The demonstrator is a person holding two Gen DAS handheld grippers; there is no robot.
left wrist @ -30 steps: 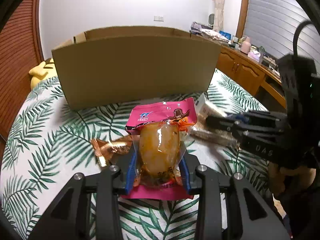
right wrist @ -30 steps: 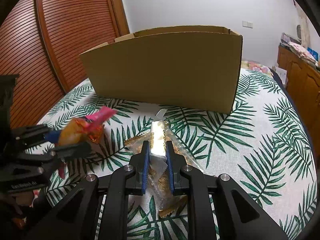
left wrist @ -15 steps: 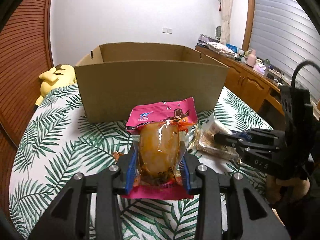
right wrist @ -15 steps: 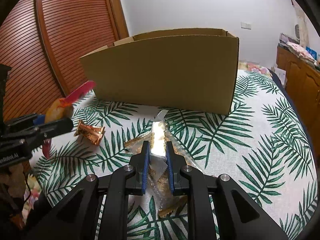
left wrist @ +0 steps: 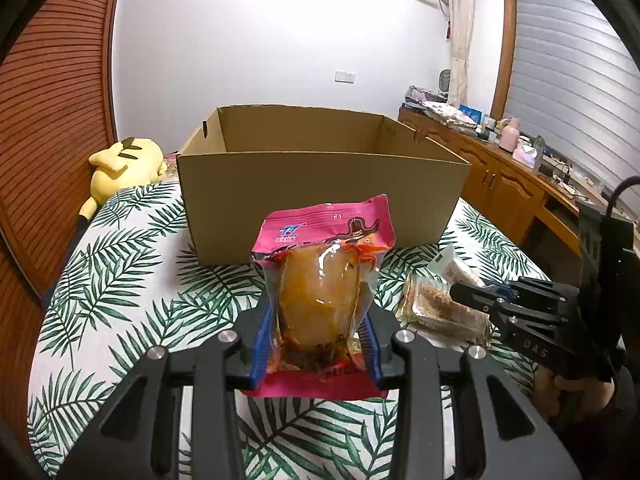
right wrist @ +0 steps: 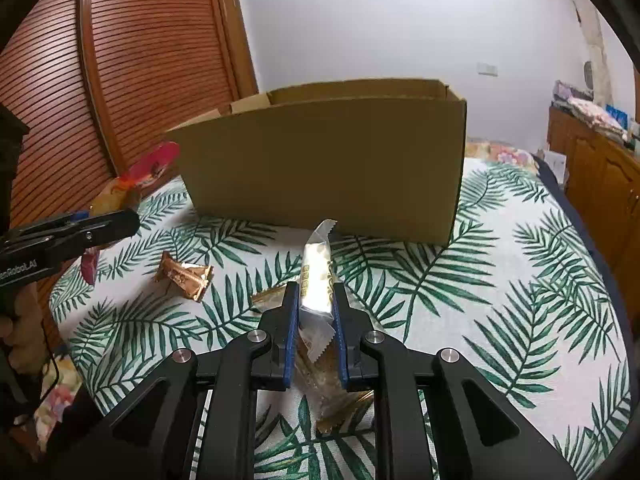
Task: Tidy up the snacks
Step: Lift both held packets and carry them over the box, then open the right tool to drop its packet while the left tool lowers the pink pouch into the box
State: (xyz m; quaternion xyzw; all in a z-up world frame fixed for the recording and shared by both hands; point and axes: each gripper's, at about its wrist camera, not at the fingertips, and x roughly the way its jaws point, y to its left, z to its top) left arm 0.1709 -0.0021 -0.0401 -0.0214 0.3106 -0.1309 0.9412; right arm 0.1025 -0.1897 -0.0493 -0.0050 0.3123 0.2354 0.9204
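Pink-topped pouch point(left wrist: 320, 280) with an orange-brown snack inside, pinched upright between the blue pads of the left gripper point(left wrist: 318, 330), lifted clear of the palm-leaf bedspread point(left wrist: 120, 280). Narrow clear-wrapped bar point(right wrist: 318, 280) clamped between the nearly closed jaws of the right gripper point(right wrist: 316, 324), low over a clear crumbly snack packet point(right wrist: 332, 384) near the bedspread's front edge. Copper-foil candy point(right wrist: 186, 276) lying loose toward the left edge. Open cardboard box point(left wrist: 320, 188) standing farther back, past both grippers. Yellow plush toy point(left wrist: 120, 160) by the box's left side.
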